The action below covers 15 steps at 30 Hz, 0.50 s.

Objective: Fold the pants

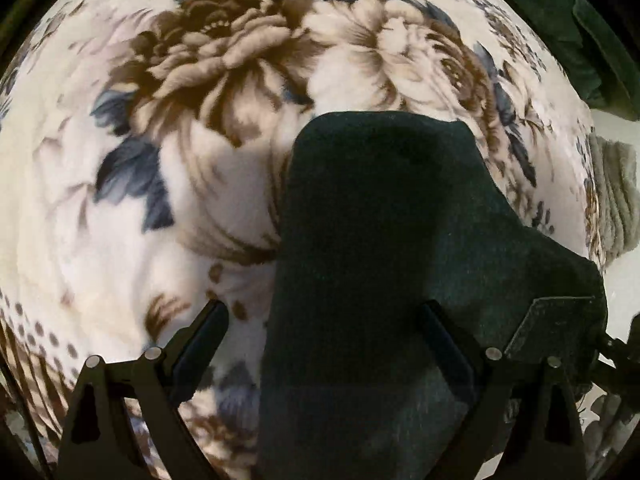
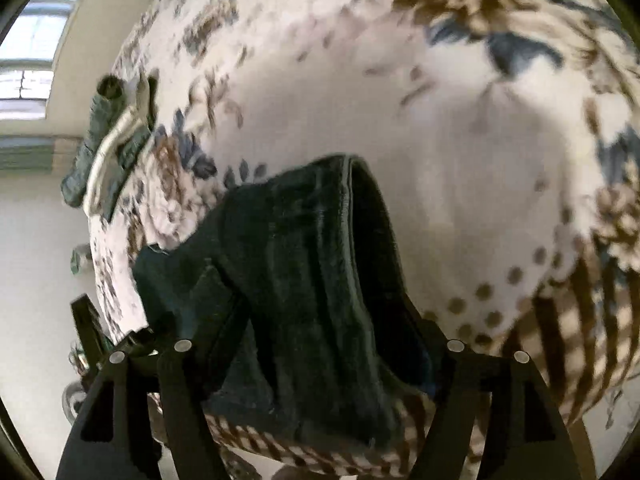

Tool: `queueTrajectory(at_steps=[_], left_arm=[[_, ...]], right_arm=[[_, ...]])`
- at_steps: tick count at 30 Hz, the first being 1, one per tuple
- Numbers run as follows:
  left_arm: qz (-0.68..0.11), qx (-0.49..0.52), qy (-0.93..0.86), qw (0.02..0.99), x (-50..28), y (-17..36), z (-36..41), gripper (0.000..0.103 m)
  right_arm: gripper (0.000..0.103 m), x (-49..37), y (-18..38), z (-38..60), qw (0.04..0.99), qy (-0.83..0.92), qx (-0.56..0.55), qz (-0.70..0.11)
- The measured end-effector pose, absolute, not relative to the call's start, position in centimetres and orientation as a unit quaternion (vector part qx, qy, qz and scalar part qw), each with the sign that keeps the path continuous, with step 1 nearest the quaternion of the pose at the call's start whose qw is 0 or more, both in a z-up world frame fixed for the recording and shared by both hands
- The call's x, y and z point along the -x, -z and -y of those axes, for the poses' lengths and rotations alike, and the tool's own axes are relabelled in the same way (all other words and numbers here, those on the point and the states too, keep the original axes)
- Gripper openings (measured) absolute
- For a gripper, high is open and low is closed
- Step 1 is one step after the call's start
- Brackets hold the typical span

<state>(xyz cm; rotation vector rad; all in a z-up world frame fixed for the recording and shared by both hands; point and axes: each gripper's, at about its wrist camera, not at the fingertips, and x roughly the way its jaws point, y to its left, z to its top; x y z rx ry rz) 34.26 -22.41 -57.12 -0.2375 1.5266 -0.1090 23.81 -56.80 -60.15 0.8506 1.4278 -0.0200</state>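
The dark green pants [image 1: 380, 260] lie folded on a floral blanket [image 1: 200, 120]. In the left wrist view my left gripper [image 1: 324, 320] is open, its fingers wide apart; the right finger [image 1: 444, 336] rests against the cloth and the left finger [image 1: 204, 328] is over the blanket. In the right wrist view the pants [image 2: 304, 280] lie bunched between the fingers of my right gripper [image 2: 320, 312], with a hem edge at the top. The right gripper's jaws stand wide apart over the cloth. The other gripper shows at the left edge [image 2: 86, 320].
A grey-green and cream folded garment [image 2: 108, 140] lies at the blanket's far edge; it also shows in the left wrist view [image 1: 612, 192]. More dark green cloth [image 1: 560, 20] lies at the top right. A window [image 2: 32, 40] and pale floor lie beyond the bed.
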Motion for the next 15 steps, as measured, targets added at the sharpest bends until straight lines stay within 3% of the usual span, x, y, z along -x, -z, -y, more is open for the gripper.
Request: queueTrajectory(at_steps=[3,5,11,14,15], left_arm=[[-0.684,0.098,0.056,0.720,-34.6,57.3,23.0,0.085],[-0.680,0.097,0.070,0.723,-34.6,57.3,23.4,0.066],[-0.696,0.154,0.088,0.696,-35.7,58.4,21.9,0.064],[-0.691,0.190,0.092,0.691,-35.9,56.3,21.0,0.064],[-0.691,0.211,0.099,0.685,-35.9,55.6,20.8,0.064]], right_arm=[[0.069,-24.6,61.4,55.8,0.685,0.003,-0.350,-0.638],[0.049,-24.8,61.9,55.8,0.691,0.005,-0.345,-0.635],[0.051,-25.3,63.4,56.6,0.668,0.014,-0.368,-0.647],[0.068,-24.5,62.1,57.5,0.652,0.004,-0.393,-0.648],[0.069,-24.0,61.6,57.7,0.651,0.003,-0.401,-0.644]])
